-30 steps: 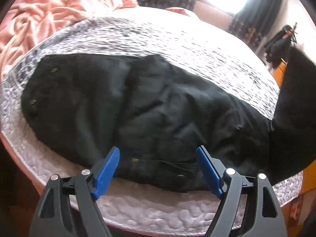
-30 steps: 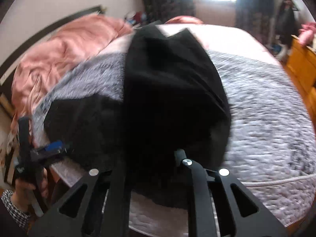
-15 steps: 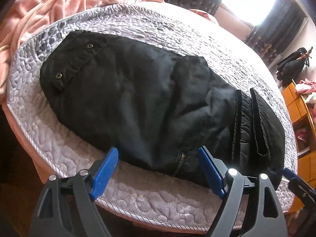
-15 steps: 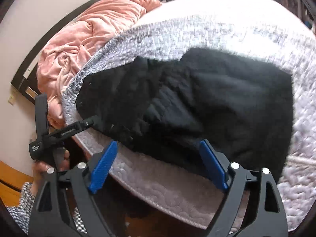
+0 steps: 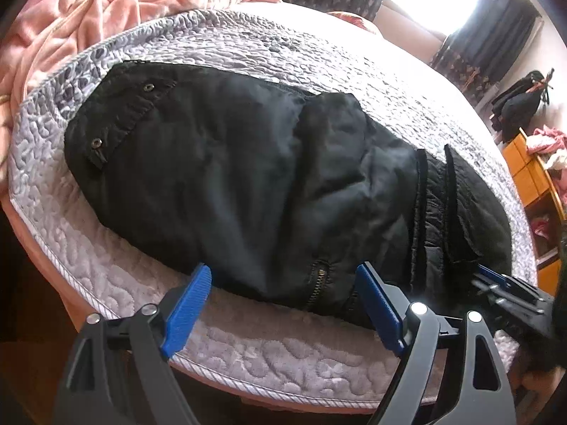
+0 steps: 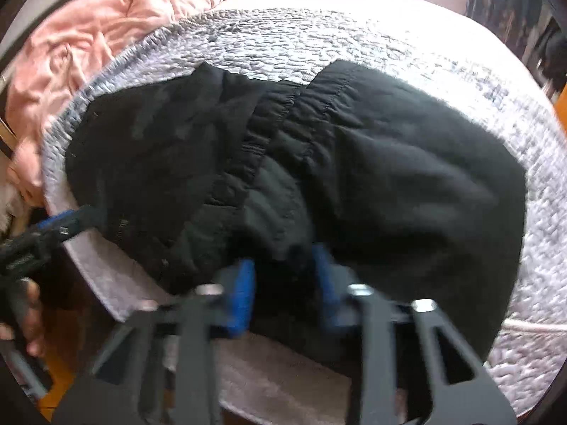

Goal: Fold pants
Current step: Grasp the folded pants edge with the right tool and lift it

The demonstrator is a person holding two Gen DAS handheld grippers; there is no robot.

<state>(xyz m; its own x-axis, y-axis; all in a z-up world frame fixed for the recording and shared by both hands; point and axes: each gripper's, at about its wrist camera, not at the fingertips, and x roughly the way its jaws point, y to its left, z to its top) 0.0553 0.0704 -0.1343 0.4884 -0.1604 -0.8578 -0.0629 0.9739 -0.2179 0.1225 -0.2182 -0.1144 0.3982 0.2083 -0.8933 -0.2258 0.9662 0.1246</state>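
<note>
Black pants [image 5: 248,184] lie folded over on a grey quilted bedspread [image 5: 248,347], near its front edge. My left gripper [image 5: 283,304] is open and empty, its blue pads just in front of the pants' near edge by a zipper [image 5: 319,279]. My right gripper [image 6: 283,283] has its blue pads close together around a fold of the pants [image 6: 389,184] at their near edge; the view is blurred. The right gripper also shows at the right edge of the left wrist view [image 5: 510,294].
A pink blanket [image 5: 106,7] is bunched at the back left of the bed. An orange wooden shelf unit [image 5: 531,177] with clothes stands to the right. Dark curtains [image 5: 489,46] flank a bright window behind. The bed's front edge drops to the floor.
The right gripper, open half a second ago, has moved in and closed on the pants' near edge. The left gripper stays open and has moved slightly nearer the pants.
</note>
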